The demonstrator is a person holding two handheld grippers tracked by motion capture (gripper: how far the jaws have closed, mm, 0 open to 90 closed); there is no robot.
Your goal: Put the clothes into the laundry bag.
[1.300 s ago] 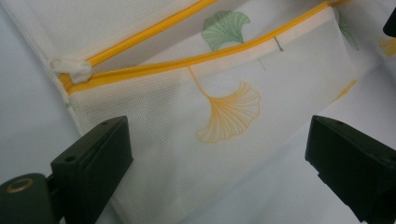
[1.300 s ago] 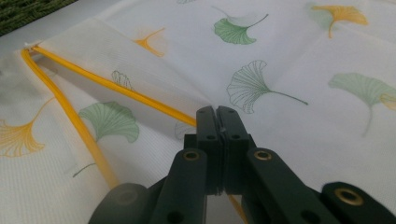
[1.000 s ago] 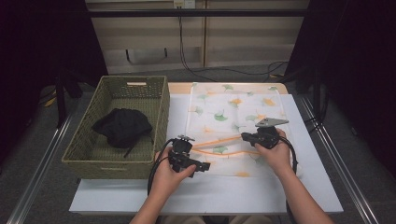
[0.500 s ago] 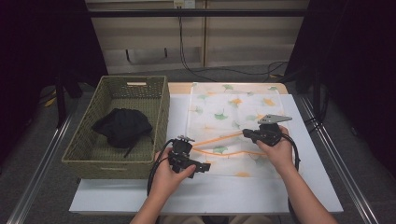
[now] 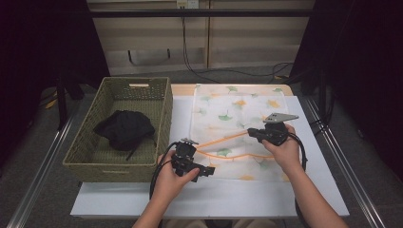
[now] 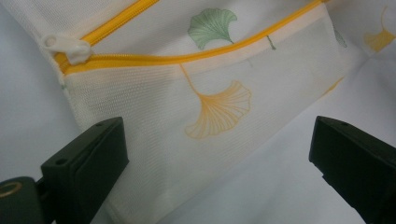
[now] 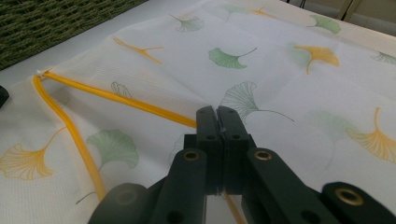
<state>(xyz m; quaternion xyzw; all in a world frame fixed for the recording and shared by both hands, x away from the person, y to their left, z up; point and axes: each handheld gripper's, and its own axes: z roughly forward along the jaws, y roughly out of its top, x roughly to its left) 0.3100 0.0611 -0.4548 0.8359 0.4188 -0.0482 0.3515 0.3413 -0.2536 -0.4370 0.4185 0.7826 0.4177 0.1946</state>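
My right gripper pinches the mesh bag's upper zipper edge. Left gripper wide open over the bag's corner, touching nothing.

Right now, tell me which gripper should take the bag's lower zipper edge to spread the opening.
The left gripper. Its jaws stand open beside the near edge of the mesh bag, close to the zipper pull. The right gripper is shut on the bag's upper zipper edge, so it's occupied.

Basket left of mesh bag
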